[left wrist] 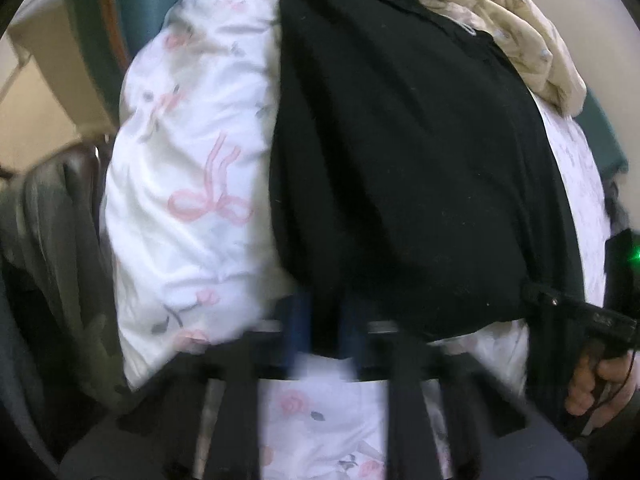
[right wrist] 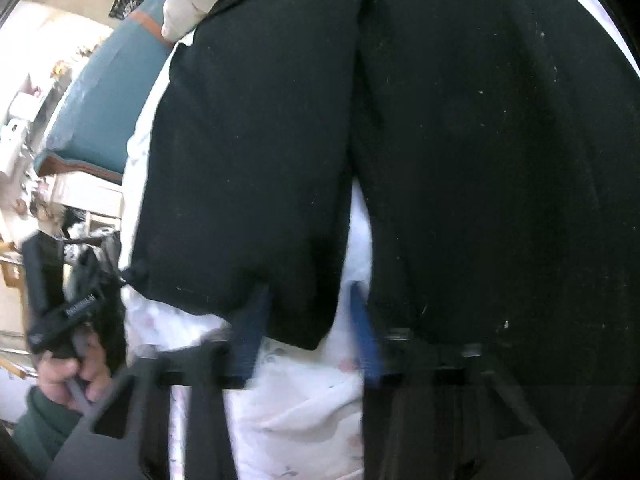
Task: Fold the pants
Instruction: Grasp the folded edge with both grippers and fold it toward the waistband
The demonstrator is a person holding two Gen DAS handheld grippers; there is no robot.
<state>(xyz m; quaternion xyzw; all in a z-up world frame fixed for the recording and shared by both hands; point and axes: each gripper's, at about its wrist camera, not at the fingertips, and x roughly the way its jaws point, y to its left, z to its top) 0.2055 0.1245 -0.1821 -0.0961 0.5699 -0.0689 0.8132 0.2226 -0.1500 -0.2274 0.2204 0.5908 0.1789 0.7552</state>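
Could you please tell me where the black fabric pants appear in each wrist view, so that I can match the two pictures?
Left wrist view: the black fabric pants fill the centre and right, with the hem at lower centre.
Right wrist view: the pants fill the centre and right, with a pale gap between two dark panels.
Shared landmark: the white bedsheet with pink flowers, lying under the pants in both.

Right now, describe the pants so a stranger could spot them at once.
Start at the white bedding printed with pink bows and roses that covers the bed. On top lie the black pants, spread flat with a cream floral cover bunched at their far end. They are the only plain, dark cloth there; everything around them is pale and patterned.
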